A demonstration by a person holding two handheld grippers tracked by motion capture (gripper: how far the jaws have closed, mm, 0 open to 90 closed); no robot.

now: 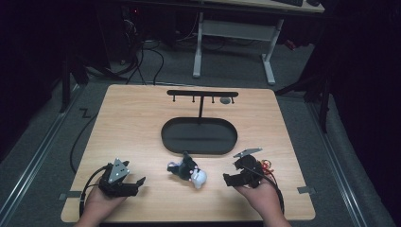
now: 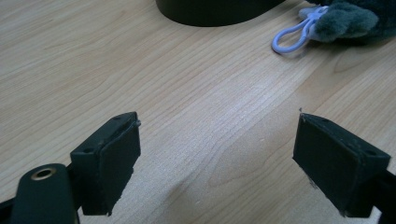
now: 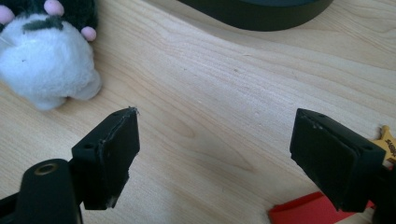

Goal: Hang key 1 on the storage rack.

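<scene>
A small plush toy [image 1: 189, 171], dark grey with a white end, lies near the table's front middle. Its white part [image 3: 46, 60] with pink dots shows at the upper left of the right gripper view. Its grey part [image 2: 348, 21] and a white loop [image 2: 292, 37] show at the upper right of the left gripper view. My left gripper [image 1: 137, 185] rests on the table to the plush's left, open [image 2: 217, 140], with bare wood between its jaws. To the plush's right, my right gripper [image 1: 230, 176] is open [image 3: 215, 140] and holds nothing.
A black oval tray [image 1: 165, 137] with a T-shaped hook rack [image 1: 202, 93] stands mid-table; a small grey item [image 1: 226, 100] hangs from the rack. A red piece [image 3: 303, 212] and a yellow star [image 3: 385, 142] lie by the right gripper. A desk frame [image 1: 234, 33] stands beyond the table.
</scene>
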